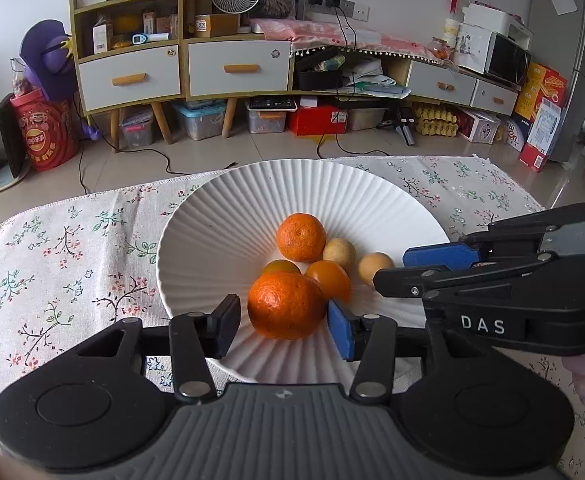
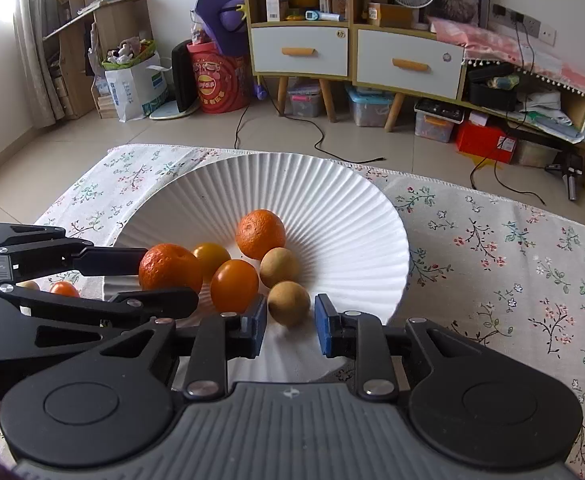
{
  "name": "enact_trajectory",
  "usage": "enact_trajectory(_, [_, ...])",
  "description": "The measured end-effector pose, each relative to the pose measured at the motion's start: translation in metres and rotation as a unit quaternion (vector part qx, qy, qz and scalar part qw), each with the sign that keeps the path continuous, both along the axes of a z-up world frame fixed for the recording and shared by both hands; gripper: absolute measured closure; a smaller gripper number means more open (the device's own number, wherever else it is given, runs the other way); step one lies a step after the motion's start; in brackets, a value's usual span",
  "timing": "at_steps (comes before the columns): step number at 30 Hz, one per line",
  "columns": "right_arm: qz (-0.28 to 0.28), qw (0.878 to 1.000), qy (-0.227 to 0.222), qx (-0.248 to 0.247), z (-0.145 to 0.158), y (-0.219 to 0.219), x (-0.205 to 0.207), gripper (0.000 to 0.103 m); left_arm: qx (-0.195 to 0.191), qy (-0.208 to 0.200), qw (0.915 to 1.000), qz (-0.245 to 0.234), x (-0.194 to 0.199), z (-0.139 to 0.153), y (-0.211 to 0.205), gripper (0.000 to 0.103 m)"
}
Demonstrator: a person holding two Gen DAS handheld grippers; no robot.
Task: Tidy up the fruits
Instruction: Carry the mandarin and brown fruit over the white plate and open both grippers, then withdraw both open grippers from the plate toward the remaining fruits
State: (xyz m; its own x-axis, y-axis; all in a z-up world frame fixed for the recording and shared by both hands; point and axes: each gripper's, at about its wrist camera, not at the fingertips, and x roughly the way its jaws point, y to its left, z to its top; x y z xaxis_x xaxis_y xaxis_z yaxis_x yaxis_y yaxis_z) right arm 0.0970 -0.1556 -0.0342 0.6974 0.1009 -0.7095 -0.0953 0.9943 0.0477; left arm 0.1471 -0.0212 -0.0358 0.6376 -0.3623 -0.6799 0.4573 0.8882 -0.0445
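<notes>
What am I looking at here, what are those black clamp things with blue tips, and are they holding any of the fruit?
These are two hand-held grasping tools, each worked by a person, with a wide-angle camera mounted on each looking along its two blue-padded fingers. One picture comes from the left tool, the other from the right tool; each also shows the other tool reaching in from the side.

A ribbed white bowl sits on a flowered cloth. It holds two bumpy orange mandarins, two smooth orange tomatoes and two small tan fruits.

The left tool's pads bracket the nearer mandarin, with a gap still showing on one side. The right tool's pads stand open around a round tan fruit. Neither looks firmly gripped.
</notes>
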Motion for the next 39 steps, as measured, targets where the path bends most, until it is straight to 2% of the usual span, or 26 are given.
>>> enact_trajectory(1, [-0.002,1.000,0.001,0.000,0.001,-0.001,0.000,0.069,0.001,0.000,1.0000,0.002,0.000,0.001,0.001,0.056])
enact_trajectory(5, [-0.011,1.000,0.003,0.003,0.008,-0.004,-0.002,0.055,0.002,0.000,0.9999,0.012,-0.003,0.007,0.004,0.045])
enact_trajectory(9, [-0.007,1.000,-0.007,0.003,0.018,-0.003,-0.009,0.047,0.005,-0.005,0.9998,0.017,-0.008,0.014,0.011,0.038])
enact_trajectory(11, [-0.008,1.000,-0.012,0.001,0.023,-0.002,-0.013,0.038,0.006,-0.008,0.9998,0.017,-0.013,0.018,0.014,0.035])
enact_trajectory(18, [-0.002,1.000,-0.019,-0.005,0.032,0.003,-0.024,0.033,0.004,-0.007,0.9998,0.018,-0.025,0.030,0.026,0.024])
enact_trajectory(23, [0.002,1.000,-0.024,-0.008,0.038,0.008,-0.032,0.023,0.017,-0.016,0.9996,0.015,-0.037,0.036,0.032,0.015])
enact_trajectory(32, [0.003,1.000,-0.025,-0.003,0.043,0.013,-0.046,0.010,0.022,-0.009,0.9993,0.027,-0.050,0.037,0.054,0.009])
enact_trajectory(39, [0.011,1.000,-0.021,0.001,0.037,0.020,-0.059,0.008,0.031,-0.008,0.9989,0.034,-0.068,0.033,0.073,0.008])
